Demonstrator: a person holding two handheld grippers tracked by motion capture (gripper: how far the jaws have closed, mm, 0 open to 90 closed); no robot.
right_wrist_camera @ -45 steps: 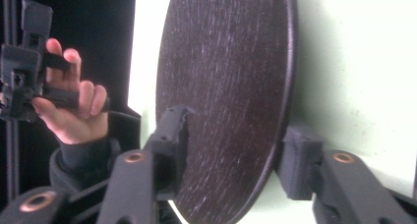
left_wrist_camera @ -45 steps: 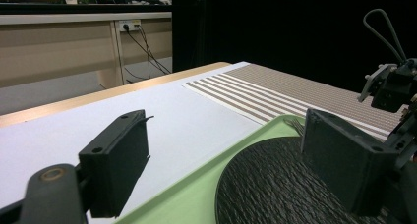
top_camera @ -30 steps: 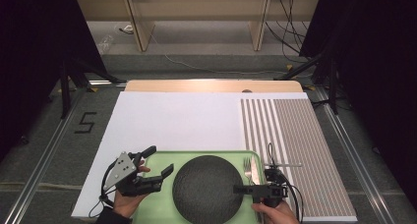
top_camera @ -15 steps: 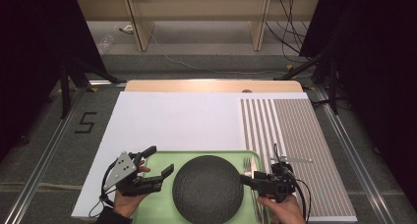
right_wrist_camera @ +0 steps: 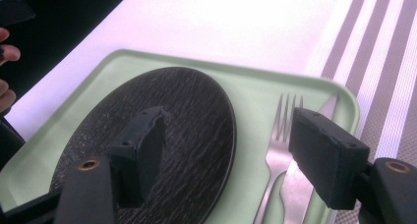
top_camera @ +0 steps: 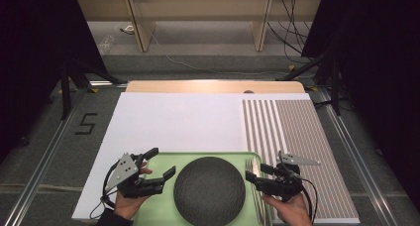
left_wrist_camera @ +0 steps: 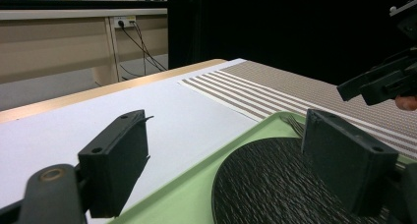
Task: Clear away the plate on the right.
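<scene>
On the green tray (top_camera: 158, 206), the dark plate (top_camera: 209, 192) sits between your tools. Your right tool (top_camera: 255, 175), jaws just opening wide, grips nothing beside the fork (right_wrist_camera: 279, 150); your left tool (top_camera: 161, 164) gapes empty.

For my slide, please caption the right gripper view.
Open right gripper above dark plate, fork and knife on green tray.

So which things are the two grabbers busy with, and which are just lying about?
Busy with:
- round dark textured plate
- light green plastic tray
- silver metal fork
- silver metal knife
- left gripper, jaws open
- right gripper, jaws just been opening, nothing between them

Lying about:
- white board
- striped brown and white mat
</scene>
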